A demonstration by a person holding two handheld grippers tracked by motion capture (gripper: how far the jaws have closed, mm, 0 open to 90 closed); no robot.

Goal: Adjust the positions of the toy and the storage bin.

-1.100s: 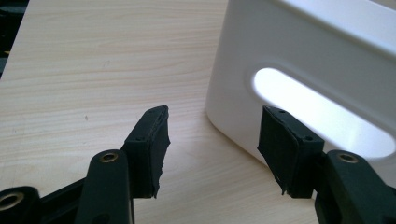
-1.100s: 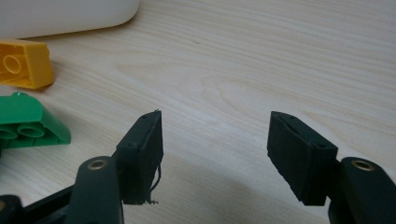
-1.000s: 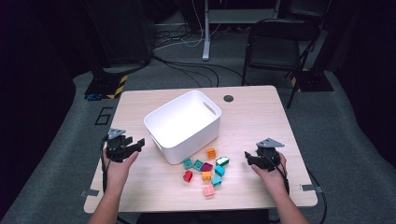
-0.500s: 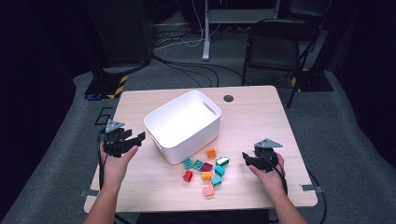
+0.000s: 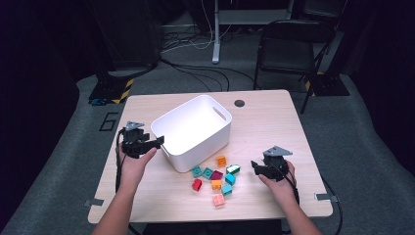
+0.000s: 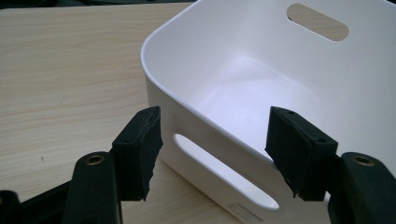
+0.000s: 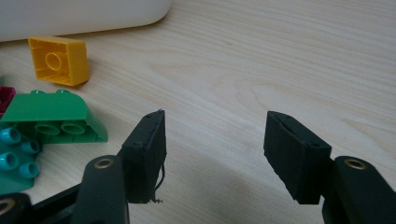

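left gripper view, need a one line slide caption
Open left gripper at the near rim of the empty white bin, jaws just opened, nothing between them but the rim.

Left gripper (image 5: 157,142) lifted, moved to white bin (image 5: 193,131) near rim. Its jaws have just been opening, straddling the rim untouched.

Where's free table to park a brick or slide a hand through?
Free: far right table between white bin and the right edge; left strip outside the left tool; front-left corner. Crowded: brick cluster in front of the bin, just left of the right tool.
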